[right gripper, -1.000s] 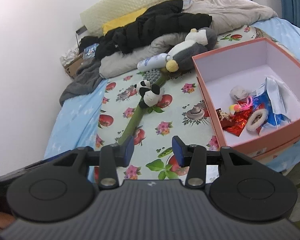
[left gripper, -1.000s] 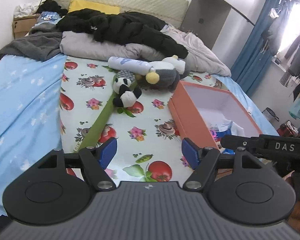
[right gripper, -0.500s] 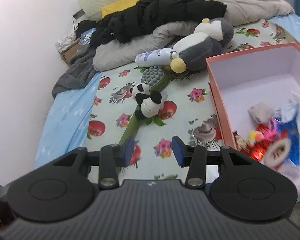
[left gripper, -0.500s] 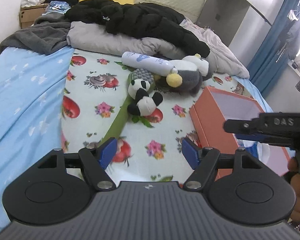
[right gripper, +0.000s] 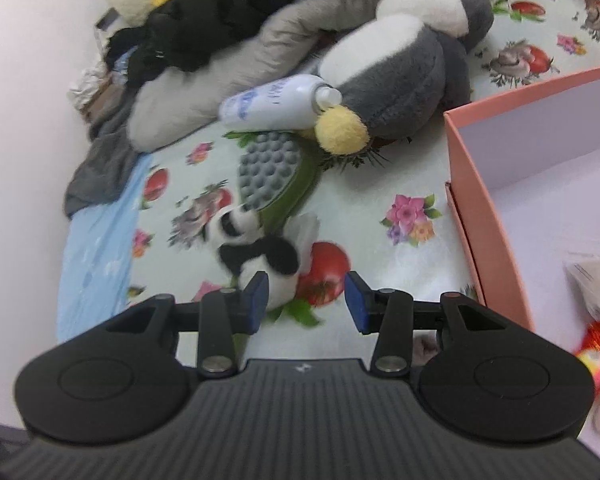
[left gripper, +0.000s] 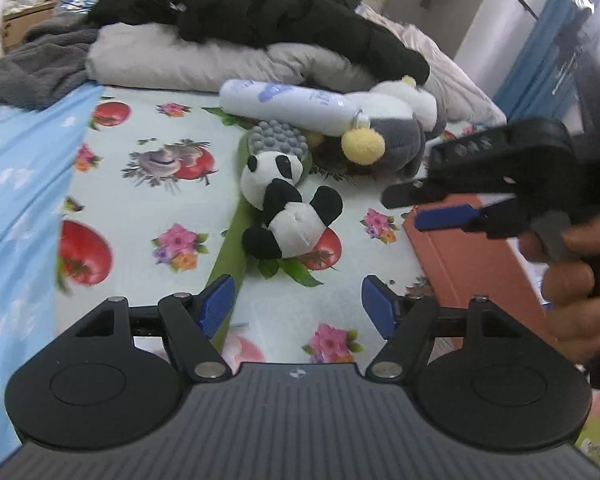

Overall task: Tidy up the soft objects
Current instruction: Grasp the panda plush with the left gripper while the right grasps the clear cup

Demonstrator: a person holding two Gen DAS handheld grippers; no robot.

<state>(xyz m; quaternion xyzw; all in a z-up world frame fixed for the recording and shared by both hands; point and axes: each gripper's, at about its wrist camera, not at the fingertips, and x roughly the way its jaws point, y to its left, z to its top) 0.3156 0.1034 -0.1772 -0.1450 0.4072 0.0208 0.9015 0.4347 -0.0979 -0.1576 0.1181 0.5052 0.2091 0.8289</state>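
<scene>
Both the left gripper point(left gripper: 298, 306) and the right gripper point(right gripper: 306, 300) are hovering with fingers spread apart near the panda plush point(left gripper: 286, 208), left of the orange box point(right gripper: 484, 208).

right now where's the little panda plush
The panda plush lies on the flowered sheet mid-bed in the left wrist view, atop the green massager handle, just in front of the grey penguin plush, left of the orange box.
</scene>
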